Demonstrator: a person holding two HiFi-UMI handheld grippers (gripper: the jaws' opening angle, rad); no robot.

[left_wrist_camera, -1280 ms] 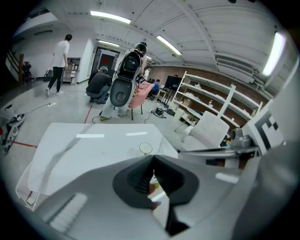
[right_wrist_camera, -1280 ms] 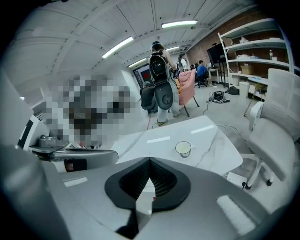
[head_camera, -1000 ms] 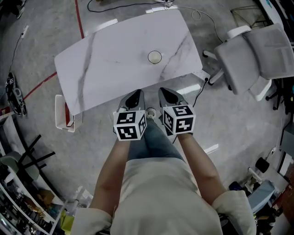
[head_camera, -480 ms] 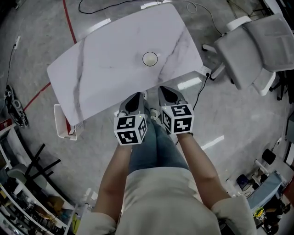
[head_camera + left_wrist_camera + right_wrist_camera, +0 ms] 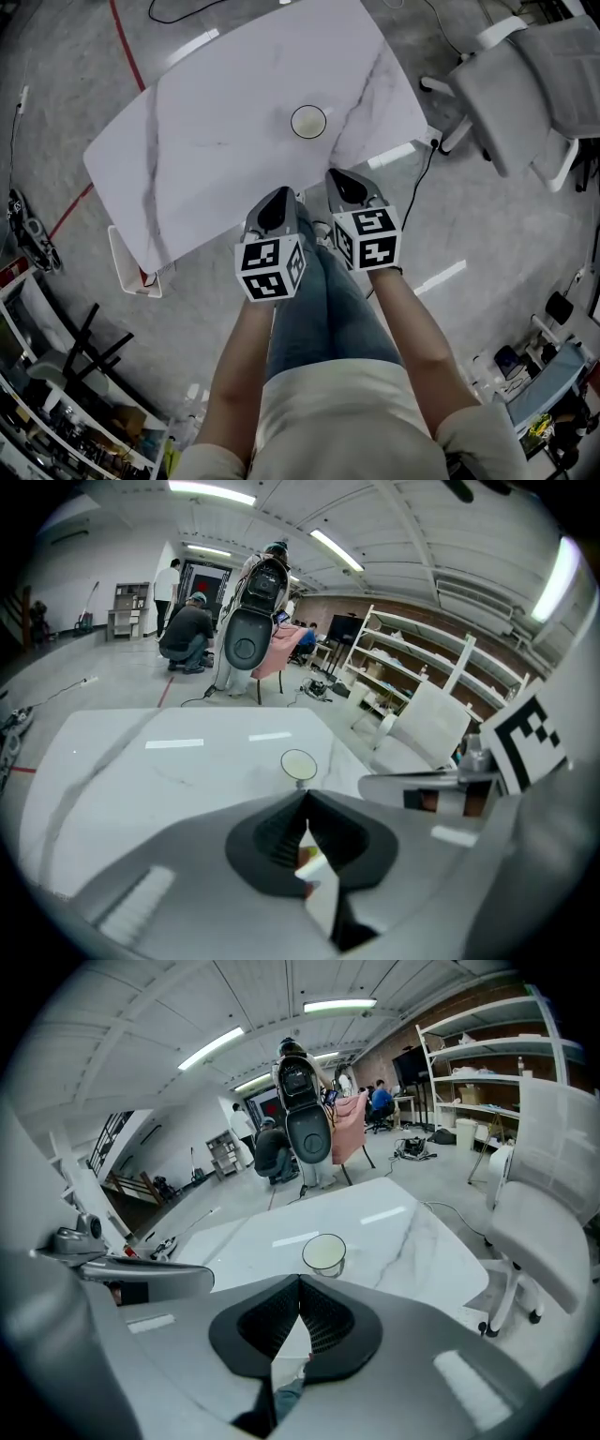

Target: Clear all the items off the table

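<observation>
A small round cup (image 5: 308, 122) with pale contents stands alone on the white marble table (image 5: 216, 159), right of its middle. It also shows as the cup (image 5: 299, 764) in the left gripper view and the cup (image 5: 324, 1254) in the right gripper view. My left gripper (image 5: 277, 201) and right gripper (image 5: 336, 178) hang side by side at the table's near edge, short of the cup. Both are shut with nothing between their jaws: left gripper (image 5: 305, 799), right gripper (image 5: 300, 1283).
A white office chair (image 5: 525, 84) stands right of the table, with a cable (image 5: 427, 173) on the floor beside it. A white bin (image 5: 131, 267) sits under the table's left corner. Shelving clutter fills the lower left. People and a camera rig (image 5: 253, 621) stand far behind the table.
Both grippers have sunk a little, still shut. The table and cup have slid slightly in the head view as the camera moved.
</observation>
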